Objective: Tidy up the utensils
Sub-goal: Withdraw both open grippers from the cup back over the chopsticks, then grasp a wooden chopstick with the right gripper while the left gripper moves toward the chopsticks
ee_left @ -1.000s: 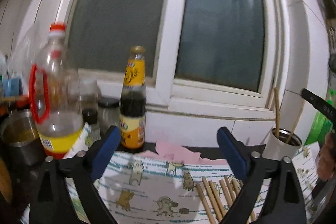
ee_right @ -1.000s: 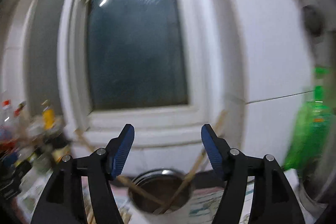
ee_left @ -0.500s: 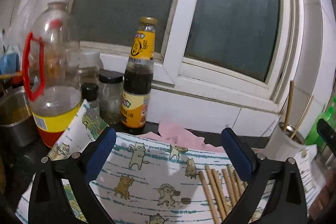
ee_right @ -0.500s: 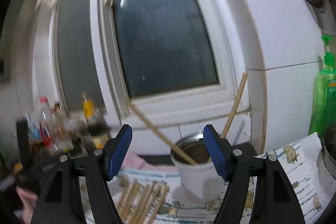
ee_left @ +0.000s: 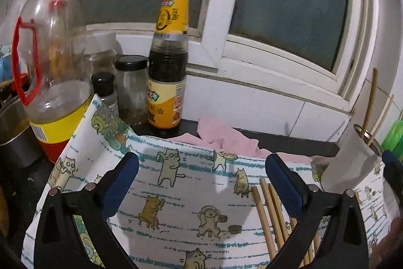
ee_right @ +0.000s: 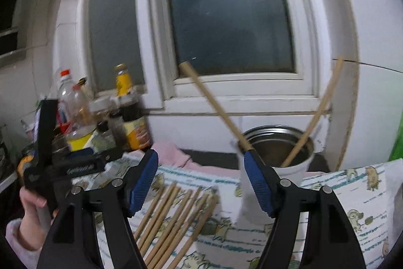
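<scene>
While both grippers hover, fingers are held apart, empty.
Loose chopsticks (ee_right: 173, 216) are laid on the cartoon-cat cloth (ee_left: 181, 193); two more are propped in the steel-lined cup (ee_right: 284, 150).

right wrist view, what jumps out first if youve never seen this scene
The row of bamboo chopsticks lying side by side on the cat-print cloth, just ahead of the open right gripper. Behind them, against the tiled wall, a white utensil cup holds two chopsticks leaning apart in a V. At far left, a cluster of sauce bottles stands by the window.
</scene>
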`<state>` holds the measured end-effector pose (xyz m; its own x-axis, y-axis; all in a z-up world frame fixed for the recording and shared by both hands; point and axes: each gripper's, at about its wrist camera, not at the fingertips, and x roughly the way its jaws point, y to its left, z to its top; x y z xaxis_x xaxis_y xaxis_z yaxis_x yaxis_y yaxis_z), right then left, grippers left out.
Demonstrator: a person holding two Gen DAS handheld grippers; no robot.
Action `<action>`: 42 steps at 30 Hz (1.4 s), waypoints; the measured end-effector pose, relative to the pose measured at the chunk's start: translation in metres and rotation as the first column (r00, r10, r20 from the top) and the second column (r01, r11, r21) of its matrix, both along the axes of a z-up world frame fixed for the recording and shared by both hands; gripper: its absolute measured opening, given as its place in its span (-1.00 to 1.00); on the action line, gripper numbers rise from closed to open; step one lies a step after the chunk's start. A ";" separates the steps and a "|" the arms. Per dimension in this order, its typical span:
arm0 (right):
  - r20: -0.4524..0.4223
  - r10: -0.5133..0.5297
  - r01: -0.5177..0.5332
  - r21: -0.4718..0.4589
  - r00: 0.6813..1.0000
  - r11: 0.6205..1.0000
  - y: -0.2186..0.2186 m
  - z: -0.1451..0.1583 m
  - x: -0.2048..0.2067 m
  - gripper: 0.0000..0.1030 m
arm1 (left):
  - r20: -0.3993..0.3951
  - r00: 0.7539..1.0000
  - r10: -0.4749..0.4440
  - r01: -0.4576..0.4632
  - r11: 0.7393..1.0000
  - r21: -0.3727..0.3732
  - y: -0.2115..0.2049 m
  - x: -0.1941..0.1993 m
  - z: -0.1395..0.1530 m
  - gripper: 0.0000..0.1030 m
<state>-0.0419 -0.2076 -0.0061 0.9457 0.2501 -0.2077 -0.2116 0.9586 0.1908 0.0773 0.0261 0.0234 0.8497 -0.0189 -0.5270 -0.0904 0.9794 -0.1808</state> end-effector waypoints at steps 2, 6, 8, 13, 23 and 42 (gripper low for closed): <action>0.033 -0.014 0.014 -0.022 0.999 1.000 0.005 0.001 -0.004 0.41 | 0.007 1.000 0.002 -0.002 1.000 -0.016 0.004 -0.002 0.002 0.94; -0.001 0.088 -0.088 -0.053 0.996 0.995 0.017 -0.002 -0.002 0.41 | 0.046 0.998 0.047 -0.047 0.999 0.014 0.006 -0.010 0.008 0.94; -0.044 0.132 -0.136 -0.094 0.990 0.986 0.028 -0.006 0.002 0.41 | 0.065 0.996 0.064 -0.067 0.997 0.042 0.005 -0.013 0.011 0.94; -0.122 0.184 -0.205 -0.191 0.975 0.960 0.057 -0.020 0.012 0.41 | 0.093 0.994 0.065 -0.069 0.997 0.040 0.007 -0.030 0.010 0.94; -0.394 0.100 -0.168 -0.142 0.914 0.975 0.058 -0.057 0.057 0.26 | 0.039 0.999 0.020 -0.022 0.998 0.062 -0.001 -0.030 -0.003 0.94; -0.521 0.075 -0.131 -0.071 0.850 0.989 0.049 -0.075 0.077 -0.47 | -0.088 0.989 -0.121 0.121 0.993 -0.010 -0.008 -0.016 -0.020 0.94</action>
<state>0.0355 -0.1588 -0.0811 0.6656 0.2918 -0.6869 -0.2087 0.9564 0.2041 0.0616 0.0181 0.0038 0.7914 -0.1212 -0.5991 0.0133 0.9833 -0.1815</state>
